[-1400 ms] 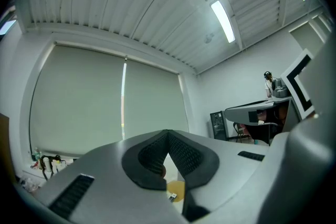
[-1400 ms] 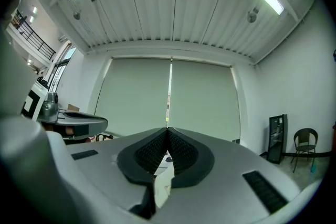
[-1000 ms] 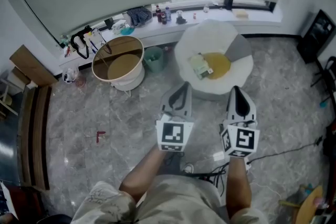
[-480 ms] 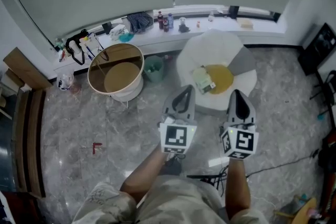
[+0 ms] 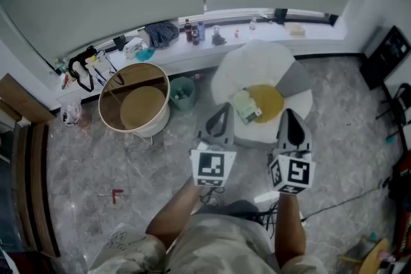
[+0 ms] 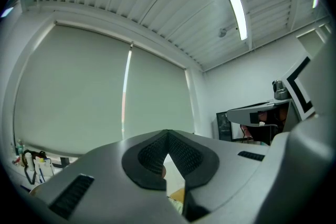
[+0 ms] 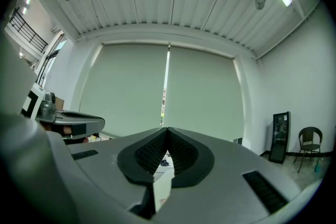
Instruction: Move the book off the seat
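Left gripper and right gripper are pressed together, empty. The book lies on the seat just ahead, between them. Open one wide, then pinch the book's edge.

Our grey left claw & grey right claw are both shut, empty, held side by side, tips fwd, bare forearms stretched out.
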`<state>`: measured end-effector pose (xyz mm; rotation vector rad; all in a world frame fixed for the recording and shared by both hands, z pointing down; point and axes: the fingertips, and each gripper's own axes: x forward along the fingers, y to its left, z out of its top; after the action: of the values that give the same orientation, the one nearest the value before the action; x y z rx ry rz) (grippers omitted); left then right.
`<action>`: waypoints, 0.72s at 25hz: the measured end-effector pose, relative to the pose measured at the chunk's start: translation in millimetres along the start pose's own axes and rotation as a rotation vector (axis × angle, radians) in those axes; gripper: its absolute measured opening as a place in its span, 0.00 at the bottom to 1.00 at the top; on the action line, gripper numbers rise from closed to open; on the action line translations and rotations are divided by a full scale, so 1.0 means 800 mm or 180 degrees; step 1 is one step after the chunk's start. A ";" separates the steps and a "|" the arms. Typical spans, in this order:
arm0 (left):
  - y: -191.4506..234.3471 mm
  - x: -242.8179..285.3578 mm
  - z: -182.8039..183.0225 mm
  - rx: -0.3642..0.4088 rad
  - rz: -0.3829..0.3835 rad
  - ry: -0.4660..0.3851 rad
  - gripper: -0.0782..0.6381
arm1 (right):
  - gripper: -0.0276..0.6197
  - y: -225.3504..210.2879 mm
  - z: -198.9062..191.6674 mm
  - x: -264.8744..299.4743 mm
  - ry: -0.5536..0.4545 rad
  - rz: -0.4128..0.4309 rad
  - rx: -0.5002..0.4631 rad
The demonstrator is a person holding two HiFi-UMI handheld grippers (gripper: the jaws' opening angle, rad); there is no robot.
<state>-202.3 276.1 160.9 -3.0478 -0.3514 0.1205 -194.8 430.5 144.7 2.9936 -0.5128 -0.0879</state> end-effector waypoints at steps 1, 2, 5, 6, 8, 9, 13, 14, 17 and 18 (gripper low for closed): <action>0.001 0.008 -0.003 -0.0011 -0.0014 0.0007 0.11 | 0.05 -0.003 -0.002 0.006 0.0009 -0.0018 0.0003; 0.002 0.017 -0.005 -0.0018 -0.0025 0.0010 0.11 | 0.05 -0.007 -0.004 0.013 0.0016 -0.0033 0.0005; 0.005 0.046 -0.010 -0.0004 -0.0039 0.0015 0.11 | 0.05 -0.020 -0.013 0.041 0.0035 -0.0047 0.0037; 0.005 0.057 -0.013 0.0004 -0.0047 0.0019 0.11 | 0.05 -0.026 -0.019 0.050 0.0043 -0.0053 0.0049; 0.001 0.081 -0.020 0.0019 -0.0066 0.0030 0.11 | 0.05 -0.041 -0.029 0.070 0.0056 -0.0066 0.0062; 0.000 0.095 -0.024 0.0025 -0.0072 0.0035 0.11 | 0.05 -0.049 -0.034 0.083 0.0059 -0.0070 0.0071; 0.001 0.160 -0.036 0.0055 -0.0064 0.0064 0.11 | 0.05 -0.081 -0.047 0.143 0.0087 -0.0031 0.0061; 0.000 0.178 -0.038 0.0059 -0.0060 0.0075 0.11 | 0.05 -0.089 -0.051 0.159 0.0106 -0.0008 0.0029; -0.001 0.239 -0.041 0.0059 -0.0026 0.0121 0.11 | 0.05 -0.122 -0.060 0.213 0.0165 0.0055 -0.0007; -0.002 0.260 -0.043 0.0057 -0.0010 0.0140 0.11 | 0.05 -0.134 -0.064 0.230 0.0175 0.0071 0.0010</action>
<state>2.2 322.9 180.8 -3.0266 -0.3503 0.0559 17.8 474.1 176.1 2.9831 -0.5409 -0.0028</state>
